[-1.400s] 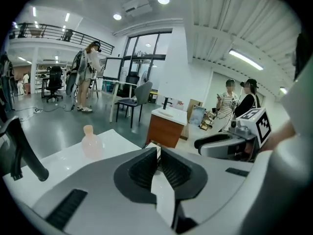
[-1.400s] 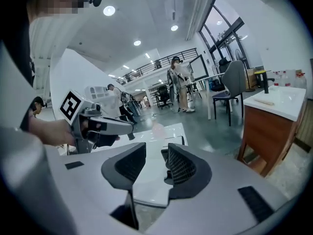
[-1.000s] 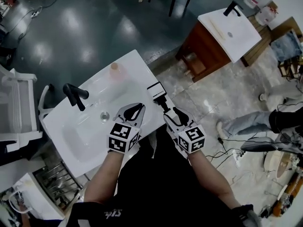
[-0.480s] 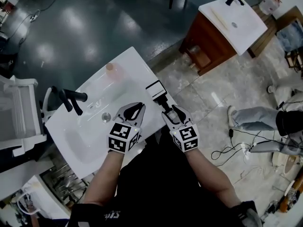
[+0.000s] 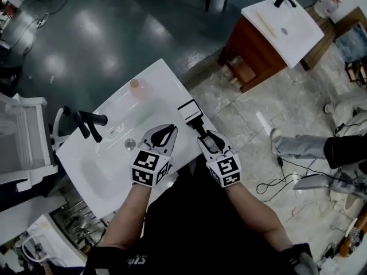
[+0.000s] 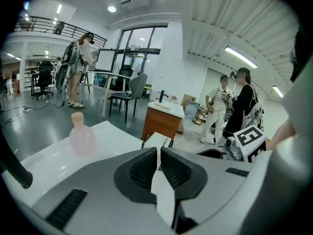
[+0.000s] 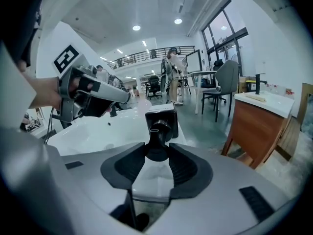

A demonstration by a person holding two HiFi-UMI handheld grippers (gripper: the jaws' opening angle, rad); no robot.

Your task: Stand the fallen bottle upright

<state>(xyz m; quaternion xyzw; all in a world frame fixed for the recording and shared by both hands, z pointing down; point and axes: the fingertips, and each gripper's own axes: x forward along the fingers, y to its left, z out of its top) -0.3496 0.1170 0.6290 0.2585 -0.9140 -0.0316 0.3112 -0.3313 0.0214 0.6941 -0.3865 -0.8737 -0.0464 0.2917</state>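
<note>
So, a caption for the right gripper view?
Right tongs, just closing, pinch the black pump of the fallen bottle.

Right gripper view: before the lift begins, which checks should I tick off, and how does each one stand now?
1. Fallen bottle lies on its side, pump end toward the grippers: ok.
2. Right gripper around the pump neck: ok; its jaws have just been closing and the pads appear to touch the neck.
3. Left gripper shut, empty, off the bottle: ok.
4. Pink bottle upright and well away: ok.
5. Fallen bottle clear of the sink top edge: not ok, it lies right along the edge.
6. Grip firm enough to lift: cannot tell.
</note>
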